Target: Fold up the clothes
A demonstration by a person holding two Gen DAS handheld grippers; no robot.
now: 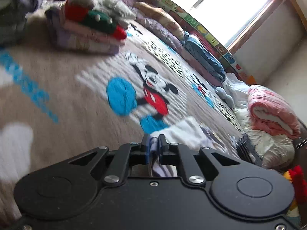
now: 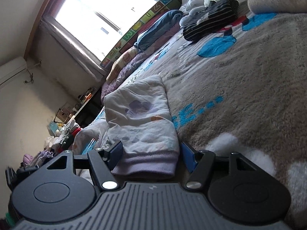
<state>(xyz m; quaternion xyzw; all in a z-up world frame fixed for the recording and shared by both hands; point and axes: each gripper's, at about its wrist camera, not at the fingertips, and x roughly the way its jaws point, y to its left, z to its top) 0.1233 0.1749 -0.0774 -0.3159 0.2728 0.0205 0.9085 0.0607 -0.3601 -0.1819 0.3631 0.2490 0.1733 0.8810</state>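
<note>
Left gripper (image 1: 153,146) had its jaws pinched tight on a thin fold of the white garment (image 1: 184,132), cloth bunched btwn the blue pads and trailing off toward 2 o'clock across the blanket (image 1: 80,88). Right gripper (image 2: 151,154) sat w/ jaws about half open, straddling the purple cuff (image 2: 145,165) of the same pale printed piece, pads either side, not pressing as far as I could tell. The garment lay flat-ish on the bed, running up toward 11 o'clock in the right wrist view. Fabric looked light, thin, floppy, creased, so prob. no weight to speak of but it'll sag and drag on the fuzzy blanket. Ribbed cuff looked thicker, so the better bite; corners and hems would be my pick elsewhere. Folded stack (image 1: 90,28) sat at 11 o'clock in the left view, striped dark item (image 2: 213,19) at 1 o'clock in the right.
</note>
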